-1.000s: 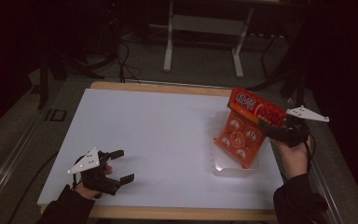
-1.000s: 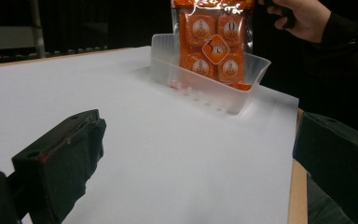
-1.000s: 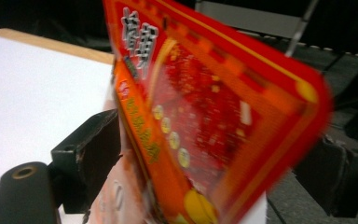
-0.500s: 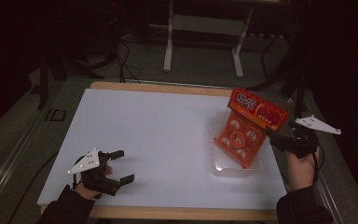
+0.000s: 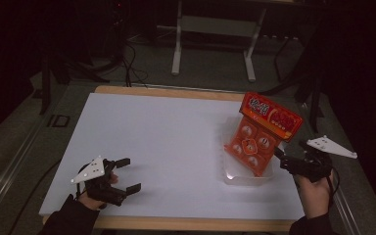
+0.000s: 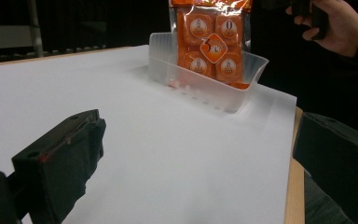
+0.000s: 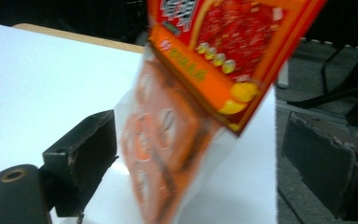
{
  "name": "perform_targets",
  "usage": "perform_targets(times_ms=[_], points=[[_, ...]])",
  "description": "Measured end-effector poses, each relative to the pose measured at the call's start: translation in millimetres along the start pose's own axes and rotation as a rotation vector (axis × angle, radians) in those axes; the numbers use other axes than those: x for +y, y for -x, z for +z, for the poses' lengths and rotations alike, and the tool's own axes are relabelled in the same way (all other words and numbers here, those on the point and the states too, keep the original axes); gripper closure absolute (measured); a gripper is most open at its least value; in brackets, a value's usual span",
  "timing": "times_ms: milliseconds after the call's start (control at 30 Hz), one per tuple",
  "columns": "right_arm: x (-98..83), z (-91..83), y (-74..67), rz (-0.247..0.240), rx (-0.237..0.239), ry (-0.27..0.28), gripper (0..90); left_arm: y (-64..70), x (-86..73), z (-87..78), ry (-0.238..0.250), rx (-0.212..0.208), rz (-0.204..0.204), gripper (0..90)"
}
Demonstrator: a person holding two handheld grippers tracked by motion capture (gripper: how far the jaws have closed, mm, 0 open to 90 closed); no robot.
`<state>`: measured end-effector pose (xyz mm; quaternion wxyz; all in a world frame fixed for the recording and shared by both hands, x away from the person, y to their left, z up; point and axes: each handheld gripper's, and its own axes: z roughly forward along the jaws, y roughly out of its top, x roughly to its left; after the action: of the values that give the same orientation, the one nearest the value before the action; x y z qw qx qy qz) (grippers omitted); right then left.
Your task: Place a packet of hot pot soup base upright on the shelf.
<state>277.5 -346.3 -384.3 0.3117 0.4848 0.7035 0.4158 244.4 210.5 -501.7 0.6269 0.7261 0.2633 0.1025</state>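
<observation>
An orange snack packet [image 5: 262, 134] stands tilted in a clear plastic tub [image 5: 247, 177] at the right of the white table [image 5: 166, 132]. My right gripper [image 5: 289, 152] is open just right of the packet, level with its lower half, and apart from it. In the right gripper view the packet [image 7: 205, 70] looms close ahead between the wide-apart jaws of the right gripper [image 7: 200, 154]. My left gripper [image 5: 132, 174] rests open near the front left edge with nothing in it. The left gripper view looks across the table past the left gripper [image 6: 200, 158] to the packet [image 6: 212, 39] in the tub [image 6: 205, 79].
The table's wooden rim [image 5: 186, 223] runs along the front. Behind the table, metal desk legs [image 5: 178, 46] and cables [image 5: 127, 58] stand on a dark floor. A hand [image 6: 331, 23] holding the right gripper is seen beyond the tub.
The right gripper has let go of the packet's top and drawn back right and toward the front. The packet stays leaning in the tub. The left gripper has not moved.
</observation>
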Motion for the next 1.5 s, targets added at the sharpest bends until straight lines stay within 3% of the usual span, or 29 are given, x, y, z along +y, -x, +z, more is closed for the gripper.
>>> perform_targets(times_ms=[200, 767, 1133, 1500], points=[[-3.0, -3.1, -18.7, -0.025, 0.046, 0.006, 10.2, 0.4, -0.2, -0.4, -0.001, 0.0, 0.004, 2.1], [-11.1, 8.7, -66.4, -0.097, 0.254, 0.032, 10.2, 1.6, -0.2, 0.0, -0.001, -0.005, 0.01, 2.1], [-15.7, 18.5, -89.7, -0.15, 0.338, 0.052, 10.2, 2.2, 0.2, -0.3, 0.004, -0.008, 0.012, 2.1], [-25.7, 29.9, -110.6, -0.169, 0.418, 0.069, 10.2, 3.1, 0.1, 0.5, 0.0, -0.012, 0.025, 2.1]])
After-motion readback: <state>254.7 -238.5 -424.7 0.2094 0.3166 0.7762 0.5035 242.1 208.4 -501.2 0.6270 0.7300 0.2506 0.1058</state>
